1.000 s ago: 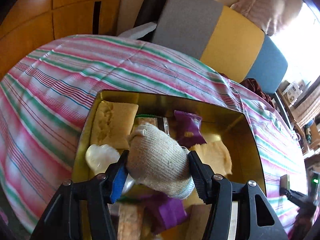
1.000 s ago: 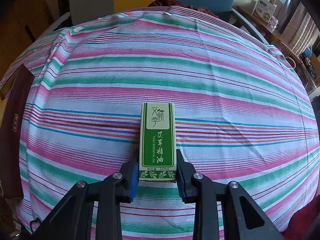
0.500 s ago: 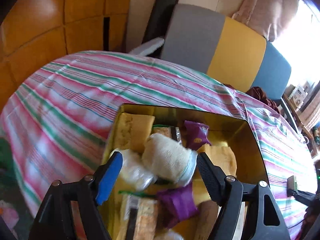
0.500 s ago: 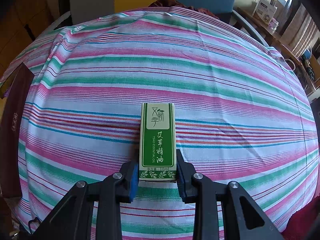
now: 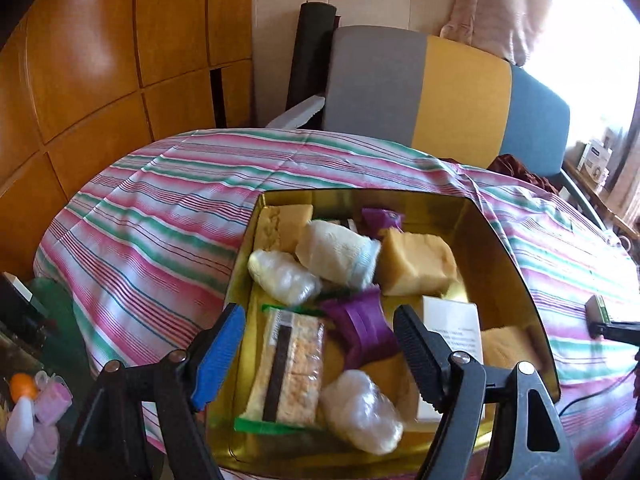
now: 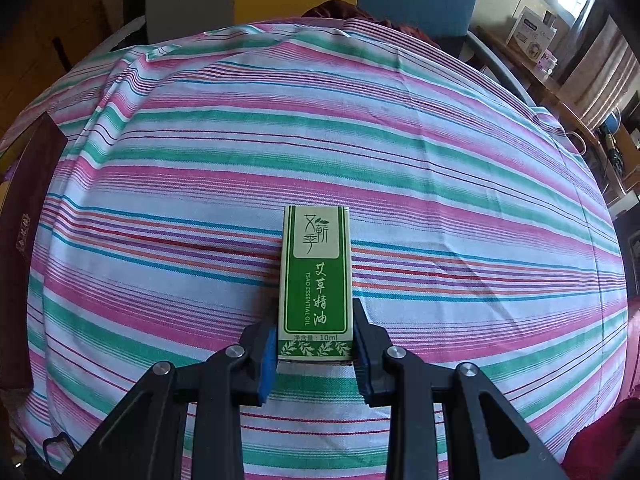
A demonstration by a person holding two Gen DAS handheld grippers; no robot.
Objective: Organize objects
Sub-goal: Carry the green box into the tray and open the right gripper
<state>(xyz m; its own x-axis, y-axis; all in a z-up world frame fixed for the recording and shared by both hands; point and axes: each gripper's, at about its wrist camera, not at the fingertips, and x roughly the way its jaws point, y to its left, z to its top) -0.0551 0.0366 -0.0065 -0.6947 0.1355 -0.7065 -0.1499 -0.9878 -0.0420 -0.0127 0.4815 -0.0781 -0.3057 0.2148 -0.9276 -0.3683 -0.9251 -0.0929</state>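
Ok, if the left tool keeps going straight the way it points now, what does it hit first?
Most likely the purple wrapped snack, which lies in the gold tin right between the open fingers of the left tool. The crispy bar in clear wrap sits just beside it; depth is hard to judge here.

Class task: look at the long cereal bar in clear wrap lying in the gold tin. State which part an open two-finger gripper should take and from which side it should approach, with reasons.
Grip the cereal bar across its narrow width near the middle, coming from above. It lies flat and lengthwise in the gold tin, with its long edges exposed. The tin wall on one side and the purple packet on the other probably block a level approach. The open left gripper is already roughly aligned with it.
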